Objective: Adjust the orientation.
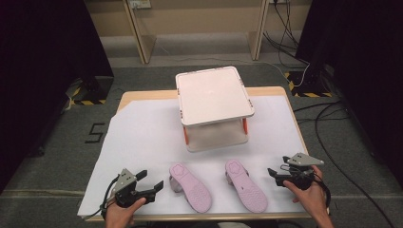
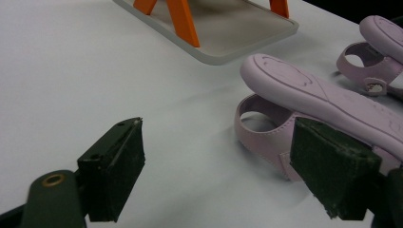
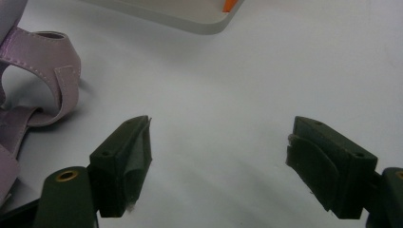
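Observation:
Two pale pink sandals lie sole-up on the white sheet, the left sandal (image 1: 191, 187) and the right sandal (image 1: 245, 185). My left gripper (image 1: 151, 179) rests just left of the left sandal, open, with nothing between its jaws. In the left gripper view this gripper (image 2: 218, 128) points past the left sandal (image 2: 309, 92), whose strap sits just beyond the right-hand jaw; the other sandal (image 2: 380, 42) lies farther off. My right gripper (image 1: 279, 166) stands open to the right of the right sandal. In the right gripper view this gripper (image 3: 218, 126) has only bare sheet between its jaws, with a sandal strap (image 3: 52, 61) at left.
A white two-level rack (image 1: 214, 92) with orange posts stands at the middle back of the table, its lower tray (image 2: 237, 38) (image 3: 190, 19) close behind the sandals. The white sheet (image 1: 142, 137) covers the tabletop. Cables run across the floor at right.

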A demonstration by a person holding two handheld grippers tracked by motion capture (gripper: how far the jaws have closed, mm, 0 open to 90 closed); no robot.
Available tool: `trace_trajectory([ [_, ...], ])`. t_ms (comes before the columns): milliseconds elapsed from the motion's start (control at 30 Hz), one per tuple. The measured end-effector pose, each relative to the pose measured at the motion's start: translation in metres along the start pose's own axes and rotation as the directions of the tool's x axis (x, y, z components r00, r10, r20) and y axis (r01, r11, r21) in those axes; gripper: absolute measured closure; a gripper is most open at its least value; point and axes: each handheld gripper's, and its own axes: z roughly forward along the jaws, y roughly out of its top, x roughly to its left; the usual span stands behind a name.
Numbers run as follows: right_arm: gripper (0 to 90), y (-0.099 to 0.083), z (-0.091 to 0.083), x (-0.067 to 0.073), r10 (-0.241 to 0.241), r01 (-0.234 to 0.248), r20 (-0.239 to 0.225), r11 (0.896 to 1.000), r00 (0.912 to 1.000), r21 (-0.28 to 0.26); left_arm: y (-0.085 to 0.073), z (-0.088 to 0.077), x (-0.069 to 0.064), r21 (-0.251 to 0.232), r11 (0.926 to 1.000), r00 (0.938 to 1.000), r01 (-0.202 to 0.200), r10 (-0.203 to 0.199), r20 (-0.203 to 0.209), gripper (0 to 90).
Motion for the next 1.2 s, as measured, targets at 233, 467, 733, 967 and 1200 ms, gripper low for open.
trace_trajectory([
  [233,23.0,0.0,0.0,0.0,-0.003,0.003,-0.002,1.0,1.0,0.001,0.001,0.001,-0.006,-0.001,0.9999,0.9997,-0.015,0.015,0.019,18.7],
  [467,23.3,0.001,0.0,0.001,0.001,-0.001,-0.006,1.0,1.0,-0.001,0.001,0.003,-0.011,-0.002,0.9996,0.9988,-0.029,0.029,0.04,18.9],
  [733,23.5,0.009,-0.01,0.02,-0.007,0.005,-0.061,0.999,0.9981,-0.039,0.001,0.004,-0.018,0.008,0.9992,0.9977,-0.04,0.04,0.054,19.0],
  [967,22.5,0.016,-0.026,0.058,-0.058,0.048,-0.135,0.996,0.9892,-0.08,0.001,0.004,-0.019,0.01,0.999,0.9976,-0.043,0.042,0.054,19.0],
  [1200,18.0,0.02,-0.033,0.088,-0.086,0.072,-0.157,0.993,0.9839,-0.092,0.0,0.005,-0.018,0.017,0.9986,0.9979,-0.05,0.05,0.041,19.1],
])
